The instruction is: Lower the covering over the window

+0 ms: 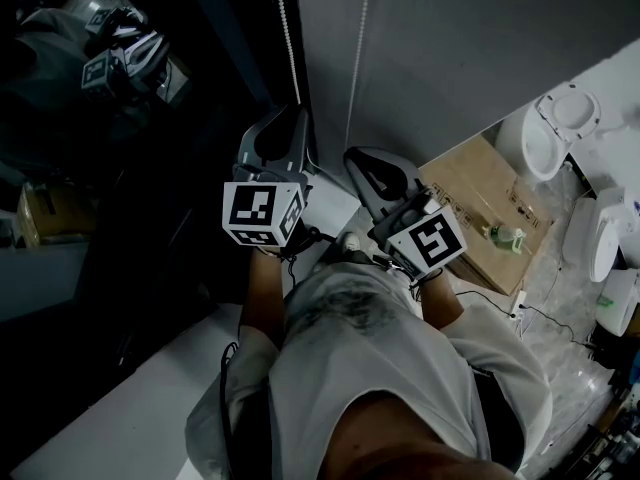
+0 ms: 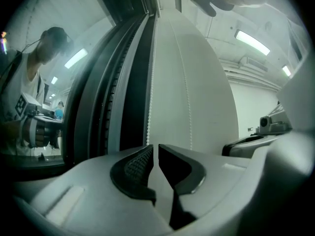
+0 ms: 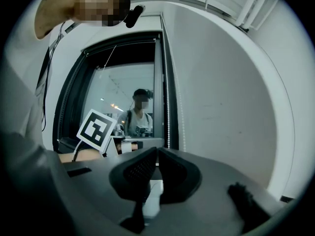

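While the left tool point(image 2: 154, 147) gapes narrowly just under the bead chain point(image 2: 149, 97), the right tool point(image 3: 157, 149) sits closed on nothing.

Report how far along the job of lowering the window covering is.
Done: nothing that shows; the window glass is bare, with no covering over it. In hand: the left gripper sits at the bead chain, jaws slightly apart, not clamping it; the right gripper is shut and empty. Left: grip the chain and pull until the covering comes down.
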